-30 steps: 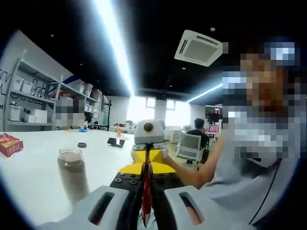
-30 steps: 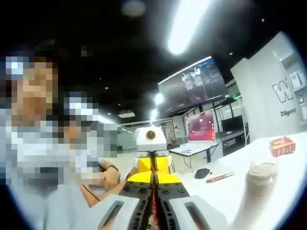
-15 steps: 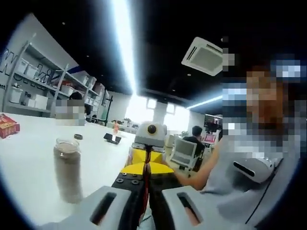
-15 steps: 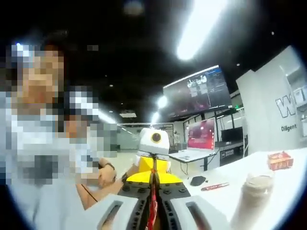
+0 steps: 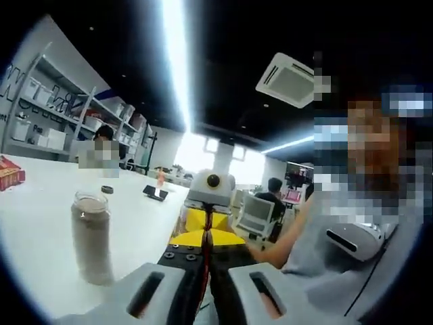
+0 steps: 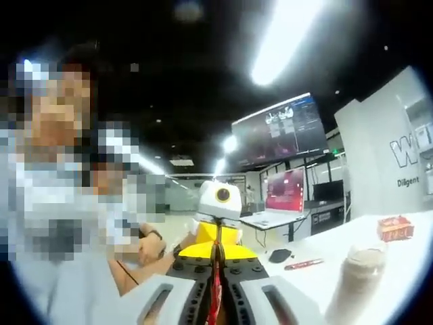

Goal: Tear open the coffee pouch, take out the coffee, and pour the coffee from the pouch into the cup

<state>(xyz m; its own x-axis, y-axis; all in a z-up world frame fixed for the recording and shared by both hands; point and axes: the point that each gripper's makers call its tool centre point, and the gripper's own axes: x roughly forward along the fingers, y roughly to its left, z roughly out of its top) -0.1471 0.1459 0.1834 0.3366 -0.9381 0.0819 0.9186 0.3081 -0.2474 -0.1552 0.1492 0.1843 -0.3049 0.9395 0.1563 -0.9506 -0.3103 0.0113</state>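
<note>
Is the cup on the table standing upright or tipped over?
Upright. The cup stands on its base on the white table, sides vertical and rim on top; the right gripper view shows it upright too.

A long light strip runs bright across the dark ceiling, with a square air vent set beside it. Open shelves line the white wall on one side, stacked with pale boxes. Far off, windows glow white. A white bench stretches out wide. In the right gripper view, a big screen hangs high, near a white wall with lettering.
</note>
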